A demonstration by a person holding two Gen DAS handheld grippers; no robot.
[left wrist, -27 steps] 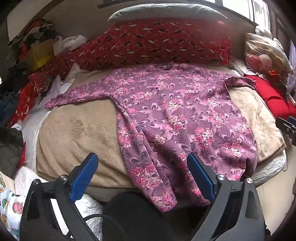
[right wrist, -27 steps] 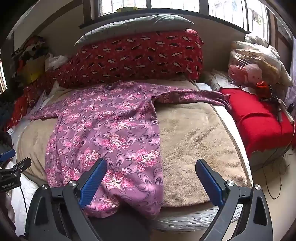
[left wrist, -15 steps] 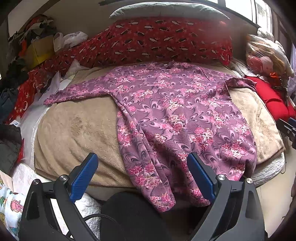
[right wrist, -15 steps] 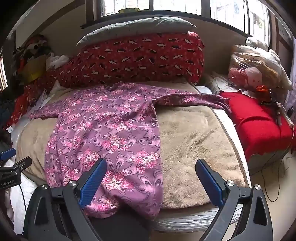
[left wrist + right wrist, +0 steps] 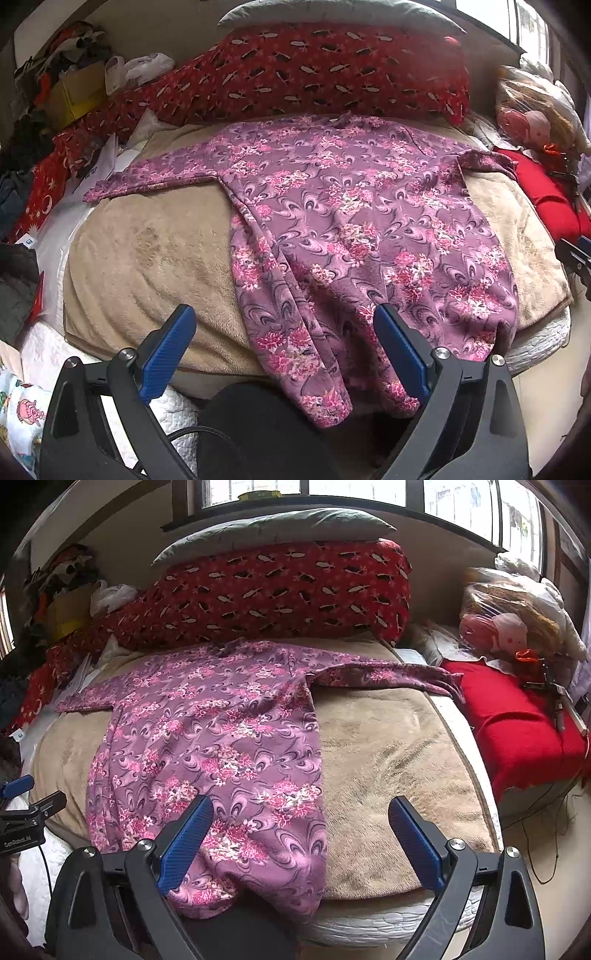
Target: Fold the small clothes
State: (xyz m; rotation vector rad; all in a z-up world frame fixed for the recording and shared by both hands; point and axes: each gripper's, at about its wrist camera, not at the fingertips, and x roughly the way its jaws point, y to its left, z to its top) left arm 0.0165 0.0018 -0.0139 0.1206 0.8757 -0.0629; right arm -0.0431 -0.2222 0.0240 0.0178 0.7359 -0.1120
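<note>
garment (image 5: 351,229) — floral purple, spread flat on bed (image 5: 155,258), sleeves out, hem draped over near edge | left gripper (image 5: 284,339) — jaws apart, empty; above hem | right gripper (image 5: 301,830) — jaws apart, empty; above hem

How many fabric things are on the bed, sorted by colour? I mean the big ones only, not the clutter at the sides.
Purple floral: 1, the garment
Beige: 1, the blanket
Red patterned: 1, the bolster
Grey: 1, the pillow
Plain red: 1, the cloth
Total: 5
</note>
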